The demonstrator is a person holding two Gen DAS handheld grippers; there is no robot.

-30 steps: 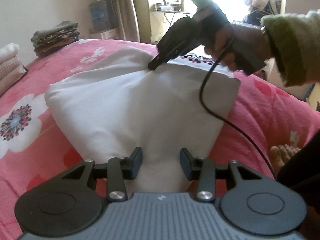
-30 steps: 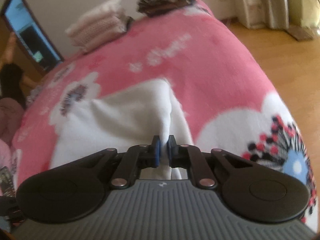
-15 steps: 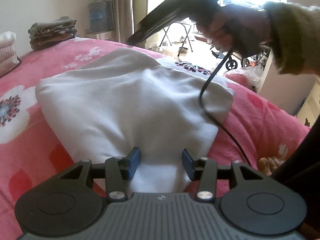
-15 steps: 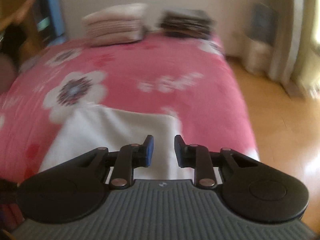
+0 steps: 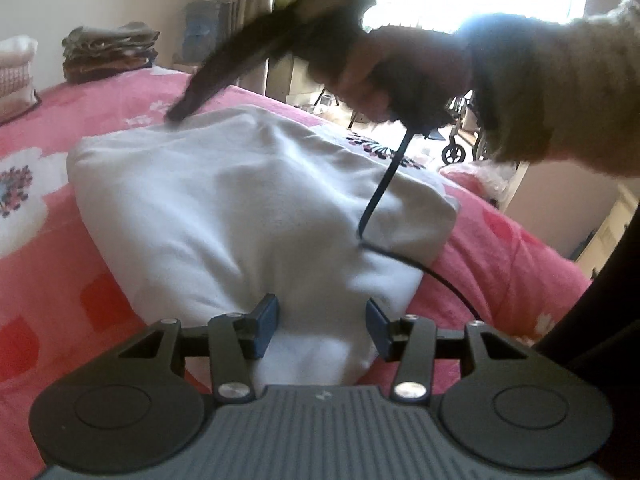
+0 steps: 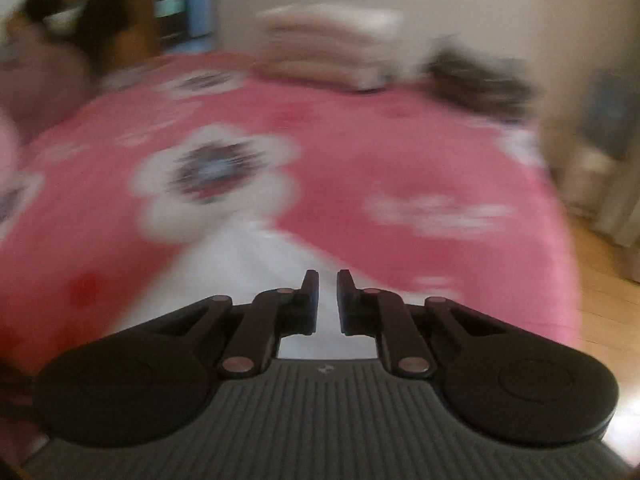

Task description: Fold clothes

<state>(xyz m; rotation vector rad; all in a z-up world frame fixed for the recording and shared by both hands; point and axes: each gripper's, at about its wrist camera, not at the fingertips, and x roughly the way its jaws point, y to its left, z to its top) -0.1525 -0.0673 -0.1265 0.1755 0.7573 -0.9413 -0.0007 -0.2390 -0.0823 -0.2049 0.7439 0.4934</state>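
A white folded garment (image 5: 240,208) lies on the pink flowered bedspread (image 5: 60,280). My left gripper (image 5: 322,328) is open, and the garment's near end sits between its fingers without being pinched. A hand in a fuzzy green sleeve (image 5: 560,92) holds my right gripper (image 5: 180,114), blurred, with its tip over the garment's far left corner. In the right wrist view the right gripper (image 6: 328,300) shows a narrow gap with nothing in it, above the white garment (image 6: 248,264).
Two folded stacks sit at the bed's far end, a pale one (image 6: 332,48) and a dark one (image 6: 476,76). The right gripper's black cable (image 5: 380,196) trails across the garment. A person (image 6: 80,20) is beside the bed. Wooden floor (image 6: 600,300) lies past the bed's right edge.
The right gripper let go of the garment's far edge, lifted, and swung left across the bed; its fingers have since narrowed. The garment settled flat. The left gripper stayed open in place.
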